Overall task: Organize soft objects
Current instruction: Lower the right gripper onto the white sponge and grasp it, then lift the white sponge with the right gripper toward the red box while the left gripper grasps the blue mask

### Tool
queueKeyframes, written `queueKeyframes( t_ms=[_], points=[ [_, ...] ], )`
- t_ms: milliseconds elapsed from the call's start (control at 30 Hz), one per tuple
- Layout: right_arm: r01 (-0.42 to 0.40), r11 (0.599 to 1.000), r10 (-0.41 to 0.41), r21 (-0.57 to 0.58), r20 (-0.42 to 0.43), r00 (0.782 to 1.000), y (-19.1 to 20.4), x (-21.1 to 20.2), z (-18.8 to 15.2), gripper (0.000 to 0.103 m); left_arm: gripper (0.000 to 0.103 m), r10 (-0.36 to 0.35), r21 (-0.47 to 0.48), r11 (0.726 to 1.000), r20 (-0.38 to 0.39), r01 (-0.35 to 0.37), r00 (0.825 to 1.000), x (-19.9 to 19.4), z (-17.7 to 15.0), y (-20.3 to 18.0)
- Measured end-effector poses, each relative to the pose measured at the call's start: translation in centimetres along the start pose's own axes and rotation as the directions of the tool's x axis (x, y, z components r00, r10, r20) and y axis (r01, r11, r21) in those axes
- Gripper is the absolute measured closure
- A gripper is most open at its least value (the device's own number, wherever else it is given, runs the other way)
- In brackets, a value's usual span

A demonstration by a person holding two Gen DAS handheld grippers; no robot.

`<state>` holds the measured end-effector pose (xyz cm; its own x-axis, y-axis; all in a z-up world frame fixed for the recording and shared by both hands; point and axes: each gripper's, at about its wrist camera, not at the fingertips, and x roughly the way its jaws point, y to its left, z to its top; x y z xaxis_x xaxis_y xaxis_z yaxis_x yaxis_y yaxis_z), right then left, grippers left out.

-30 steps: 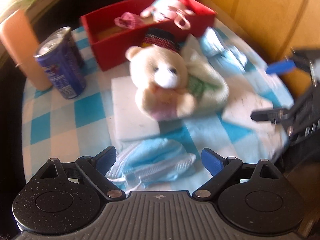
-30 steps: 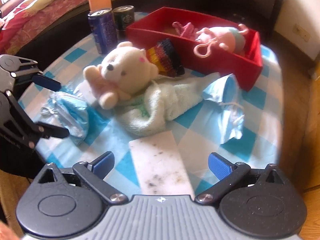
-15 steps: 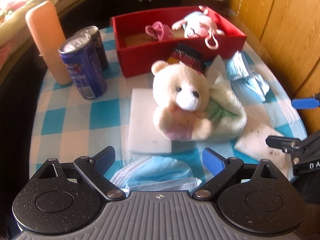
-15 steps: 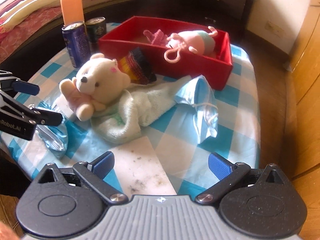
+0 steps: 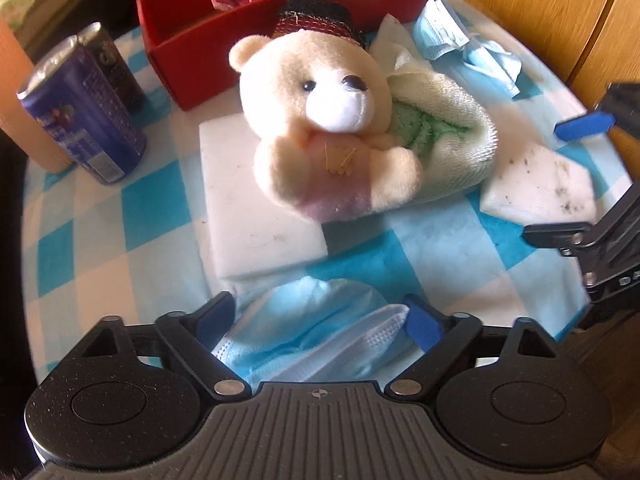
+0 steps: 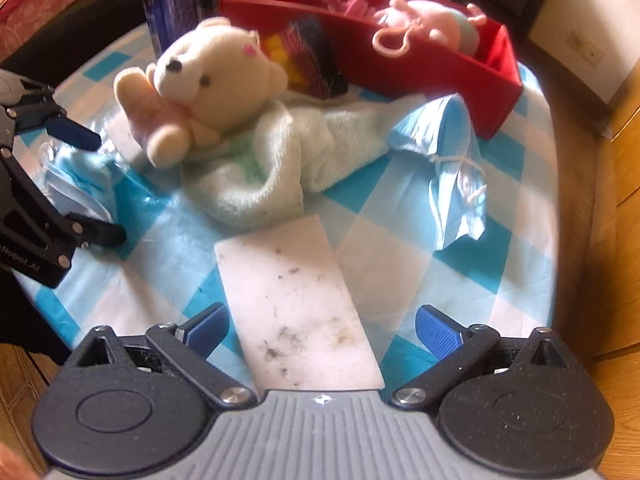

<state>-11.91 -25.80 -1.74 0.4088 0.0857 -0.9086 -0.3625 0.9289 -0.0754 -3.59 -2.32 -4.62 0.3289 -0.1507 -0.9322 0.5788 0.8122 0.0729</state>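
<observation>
Because the crumpled pale-blue paper face mask lies nearest the table edge, well short of the red rectangular storage box, the left gripper straddles it, jaws just narrowing but not pinching; the right gripper hangs spread wide over a soiled white sponge pad, also far from that box.

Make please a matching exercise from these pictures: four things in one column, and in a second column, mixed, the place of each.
Things:
1. teddy bear
2. pink plush toy
3. speckled white pad
4. blue can

Places:
A. inside the red box
B. between the open tongs of the right gripper
C. standing left of the red box
D. lying partly on the pale towel

Pairs: 1-D, 2-A, 3-B, 4-C
</observation>
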Motion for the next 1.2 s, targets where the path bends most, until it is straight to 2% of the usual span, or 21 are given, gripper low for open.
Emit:
queueKeyframes(
  t_ms=[100, 167, 200, 233, 300, 367, 433, 533, 700, 867, 1067, 1200],
  points=[
    [-0.017, 1.0, 0.018, 0.012, -0.008, 1.0, -0.2, -0.1, 0.0, 0.033, 0.028, -0.021, -0.047, 0.999, 0.0, 0.021, 1.0, -0.3, -0.6, 0.5],
    [-0.034, 0.999, 0.034, 0.025, -0.012, 0.999, -0.3, -0.2, 0.0, 0.043, 0.04, -0.015, -0.047, 0.999, 0.003, 0.015, 1.0, -0.7, -0.8, 0.4],
    [-0.049, 0.998, 0.05, 0.041, -0.019, 0.999, -0.4, -0.2, 0.1, 0.047, 0.043, -0.006, -0.056, 0.998, 0.002, 0.007, 1.0, -0.9, -0.7, 0.4],
    [-0.065, 0.996, 0.067, 0.059, -0.022, 0.998, -0.5, -0.3, 0.3, 0.054, 0.049, 0.001, -0.07, 0.998, 0.0, -0.001, 1.0, -1.0, -0.6, 0.4],
    [-0.061, 0.996, 0.063, 0.059, -0.021, 0.998, -0.3, -0.5, 0.3, 0.057, 0.06, -0.02, -0.114, 0.993, -0.005, 0.019, 1.0, -1.3, -0.5, 0.9],
    [-0.064, 0.995, 0.065, 0.071, -0.016, 0.998, -0.4, -0.6, 0.2, 0.058, 0.072, -0.073, -0.171, 0.983, -0.011, 0.07, 0.997, -1.6, -0.4, 1.5],
    [-0.075, 0.993, 0.077, 0.092, -0.011, 0.997, -0.5, -0.8, 0.2, 0.06, 0.074, -0.109, -0.189, 0.976, 0.003, 0.108, 0.994, -2.0, -0.3, 1.7],
    [-0.113, 0.982, 0.114, 0.15, 0.001, 0.993, -1.3, -1.0, 0.2, 0.061, 0.076, -0.125, -0.195, 0.972, 0.036, 0.13, 0.991, -2.8, -0.1, 1.5],
    [-0.178, 0.963, 0.165, 0.202, 0.08, 0.983, -2.1, -3.1, 0.7, 0.061, 0.078, -0.186, -0.242, 0.948, 0.114, 0.208, 0.976, -4.4, 0.8, 1.9],
    [-0.246, 0.939, 0.21, 0.239, 0.165, 0.964, -2.8, -5.3, 1.8, 0.061, 0.078, -0.23, -0.265, 0.924, 0.193, 0.276, 0.954, -5.9, 2.4, 2.0],
    [-0.283, 0.924, 0.216, 0.256, 0.261, 0.941, -3.2, -7.7, 2.9, 0.061, 0.078, -0.264, -0.292, 0.892, 0.282, 0.345, 0.922, -7.8, 4.2, 2.6],
    [-0.3, 0.913, 0.207, 0.275, 0.32, 0.924, -3.9, -9.0, 3.8, 0.061, 0.078, -0.259, -0.303, 0.882, 0.33, 0.362, 0.908, -9.1, 5.7, 3.2]
  ],
)
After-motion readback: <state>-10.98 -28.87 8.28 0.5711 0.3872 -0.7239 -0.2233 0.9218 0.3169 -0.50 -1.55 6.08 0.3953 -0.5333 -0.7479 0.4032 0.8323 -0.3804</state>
